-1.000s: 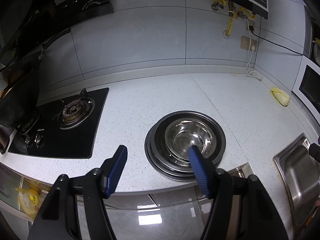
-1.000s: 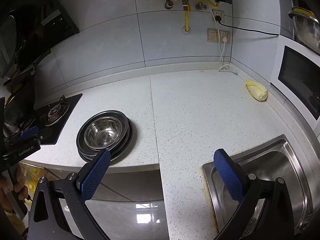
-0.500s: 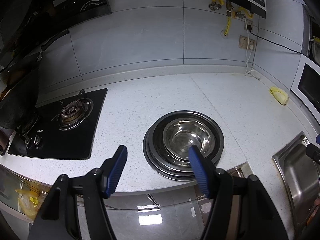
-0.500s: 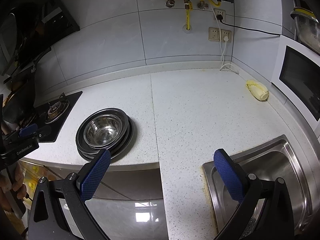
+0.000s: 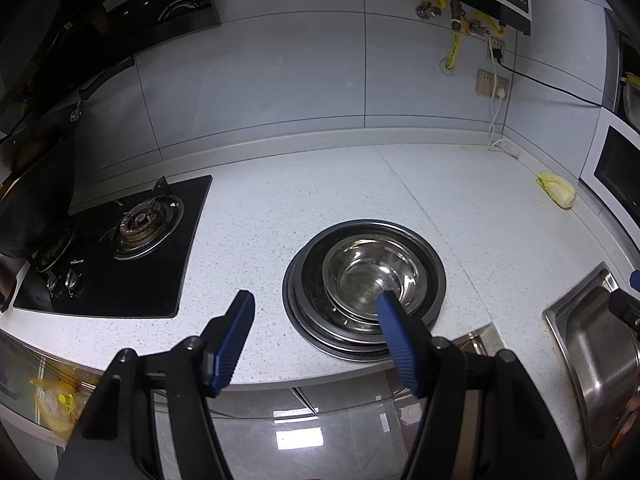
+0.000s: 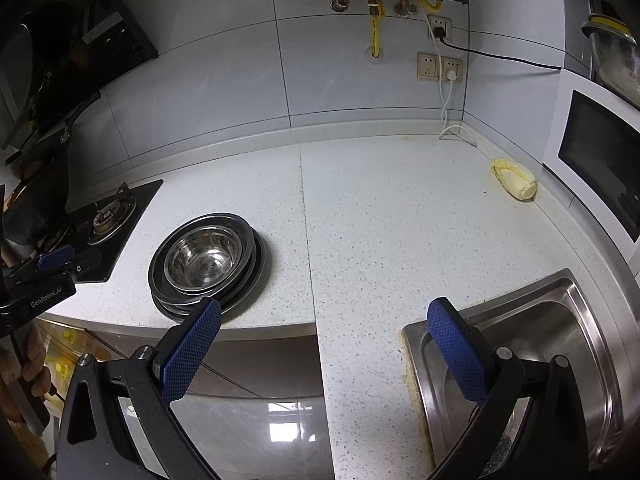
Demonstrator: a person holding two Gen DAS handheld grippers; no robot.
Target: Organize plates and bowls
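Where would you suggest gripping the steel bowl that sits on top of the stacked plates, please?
Probably the near rim of the steel bowl: it stands upright and open, with thin flared walls raised above the stacked plates. Bring the open left claw down from the counter's front edge, one finger inside, one outside.

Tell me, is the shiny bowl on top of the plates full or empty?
Empty. The steel bowl shows its bare shiny bottom in both views.

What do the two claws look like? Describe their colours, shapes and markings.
Both are alike: the left claw and the right claw each have black angular arms with round pivot bolts and triangular cutouts, ending in two flat blue fingers with a fine cross-hatched grip texture. The right wrist view shows white "GenRobot.AI" lettering on the left claw's body.
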